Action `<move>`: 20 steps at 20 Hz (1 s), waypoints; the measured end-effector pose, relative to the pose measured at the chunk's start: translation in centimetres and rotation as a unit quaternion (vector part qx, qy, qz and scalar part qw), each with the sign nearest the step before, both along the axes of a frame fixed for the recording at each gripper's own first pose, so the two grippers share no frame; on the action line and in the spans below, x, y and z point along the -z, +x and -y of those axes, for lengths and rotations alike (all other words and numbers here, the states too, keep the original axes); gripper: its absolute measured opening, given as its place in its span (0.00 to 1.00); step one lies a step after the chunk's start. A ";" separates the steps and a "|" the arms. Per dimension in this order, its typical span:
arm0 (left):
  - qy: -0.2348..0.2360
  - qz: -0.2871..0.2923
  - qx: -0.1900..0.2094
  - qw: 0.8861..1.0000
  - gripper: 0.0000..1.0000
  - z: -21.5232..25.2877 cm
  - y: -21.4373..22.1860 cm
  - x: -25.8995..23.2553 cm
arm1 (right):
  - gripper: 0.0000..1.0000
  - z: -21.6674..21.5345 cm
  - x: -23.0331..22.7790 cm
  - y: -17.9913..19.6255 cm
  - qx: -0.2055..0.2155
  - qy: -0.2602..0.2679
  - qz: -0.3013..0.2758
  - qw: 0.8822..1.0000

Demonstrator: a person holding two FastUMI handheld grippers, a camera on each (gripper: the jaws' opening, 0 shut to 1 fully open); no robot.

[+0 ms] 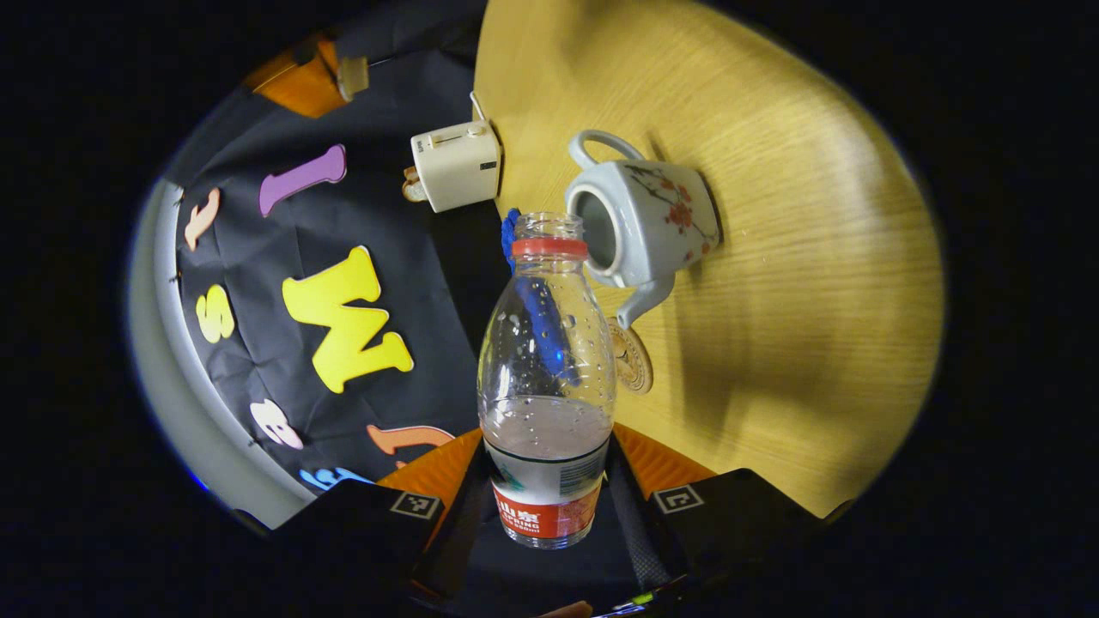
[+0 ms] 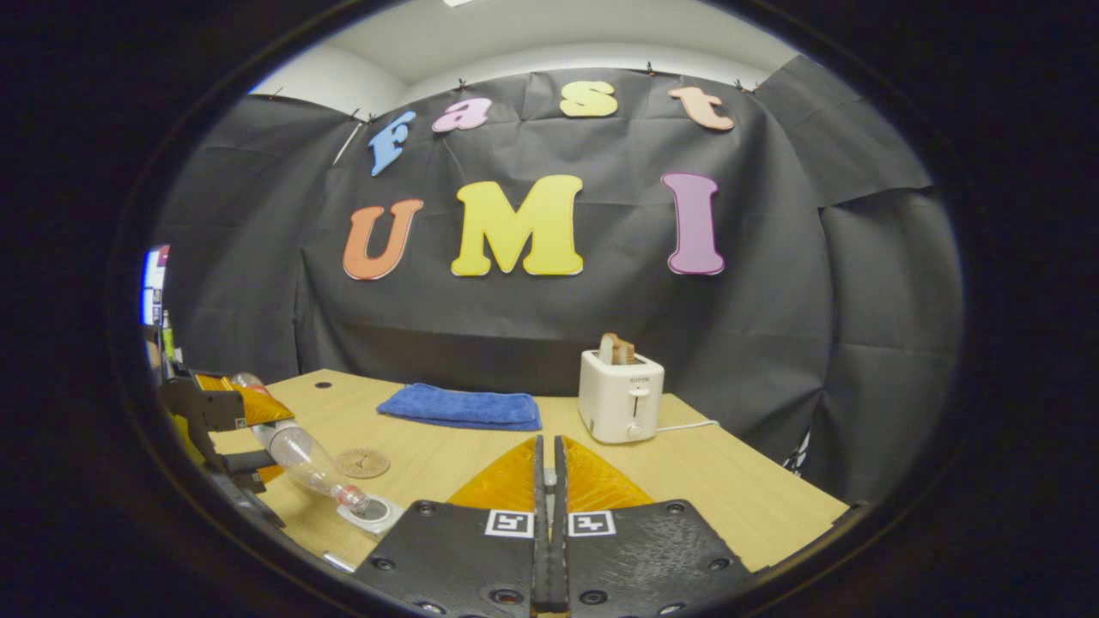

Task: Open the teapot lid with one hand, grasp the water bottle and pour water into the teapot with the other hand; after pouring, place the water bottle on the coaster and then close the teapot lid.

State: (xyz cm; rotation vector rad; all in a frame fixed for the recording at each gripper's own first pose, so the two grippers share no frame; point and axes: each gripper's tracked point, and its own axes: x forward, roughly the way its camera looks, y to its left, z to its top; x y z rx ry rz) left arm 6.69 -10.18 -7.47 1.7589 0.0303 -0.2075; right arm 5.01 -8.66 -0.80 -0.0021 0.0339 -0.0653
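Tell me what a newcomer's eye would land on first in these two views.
First, the water bottle, clamped by the left gripper and tipped so its open mouth meets the lidless teapot on the wooden table. Next, in the right gripper view, the white toaster with bread in its slot stands at the back of the table, a folded blue towel to its left.

Black cloth (image 2: pixel 549 326) is hanging as the back wall, creasing in places, with a pale ceiling (image 2: pixel 515 43) showing above. A light wooden surface (image 2: pixel 738 489) is standing before it (grain running lengthwise), catching soft overhead light.
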 end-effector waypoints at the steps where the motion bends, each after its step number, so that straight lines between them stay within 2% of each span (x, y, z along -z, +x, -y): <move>1: -0.032 -0.001 0.000 0.999 0.75 0.0 -0.1 -0.1 | 0.00 0.1 -0.1 -0.1 0.000 0.001 0.001 1.000; 2: -0.066 -0.003 -0.001 0.998 0.78 0.2 0.2 -0.1 | 0.00 0.3 -0.3 -0.1 0.002 0.002 0.002 1.000; 3: -0.105 -0.011 -0.001 0.994 0.75 0.1 0.4 0.2 | 0.00 0.6 -0.4 -0.1 0.006 0.003 0.005 1.000; 6: -0.221 -0.010 -0.003 0.975 0.75 0.2 1.2 -0.5 | 0.00 1.1 -0.8 -0.4 0.013 0.006 0.007 1.000; 8: -0.289 0.002 0.005 0.957 0.75 0.2 1.9 -1.5 | 0.00 1.2 -0.9 -0.5 0.015 0.008 0.007 1.000; 9: -0.321 0.008 0.008 0.947 0.78 0.2 2.4 -2.1 | 0.00 1.0 -1.0 -0.6 0.014 0.008 0.009 1.000; 10: -0.351 0.008 0.004 0.936 0.74 0.0 2.9 -2.2 | 0.00 0.8 -1.0 -0.6 0.012 0.006 0.009 1.000; 11: -0.387 0.007 -0.002 0.922 0.75 -0.3 3.5 -2.4 | 0.00 0.6 -0.9 -0.6 0.011 0.002 0.008 1.000; 12: -0.425 -0.006 -0.006 0.905 0.75 -0.4 3.9 -2.3 | 0.00 0.4 -0.7 -0.6 0.010 -0.001 0.006 1.000; 15: -0.537 -0.031 -0.011 0.843 0.75 -0.3 4.7 -2.0 | 0.00 -0.4 -0.4 -0.5 0.004 -0.008 0.002 1.000; 20: -0.690 -0.070 -0.005 0.720 0.75 0.6 6.0 -2.5 | 0.00 -1.3 0.4 -0.1 -0.007 -0.016 -0.006 1.000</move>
